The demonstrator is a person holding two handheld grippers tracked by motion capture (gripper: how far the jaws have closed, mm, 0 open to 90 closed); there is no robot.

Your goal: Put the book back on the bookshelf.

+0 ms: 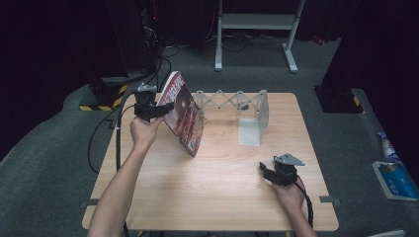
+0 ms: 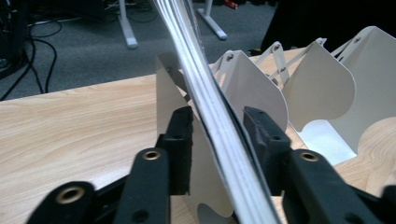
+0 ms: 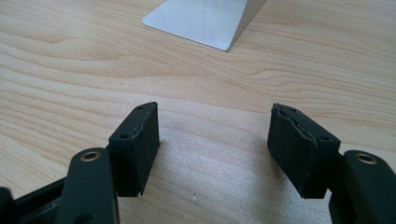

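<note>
A red-covered magazine [image 1: 185, 116] stands tilted on the wooden table [image 1: 217, 197], leaning at the left end of a white expanding file rack [image 1: 249, 106]. My left gripper [image 1: 160, 106] reaches its upper left edge. In the left gripper view the magazine's page edge [image 2: 210, 98] runs between the jaws of the left gripper [image 2: 217, 126]; a gap shows beside the left pad [image 2: 182, 140], so the jaws stand open around it. White rack dividers [image 2: 322, 88] lie behind. My right gripper [image 1: 264, 170] rests near the table's front right, and in its own view the right gripper [image 3: 215, 130] is open over bare wood.
The rack's flat base plate [image 3: 205, 18] lies ahead of the right gripper. On the grey carpet a blue package and a bottle [image 1: 393, 177] lie at the right, a white desk frame [image 1: 257, 22] stands at the back, and cables [image 1: 99, 138] trail at the left.
</note>
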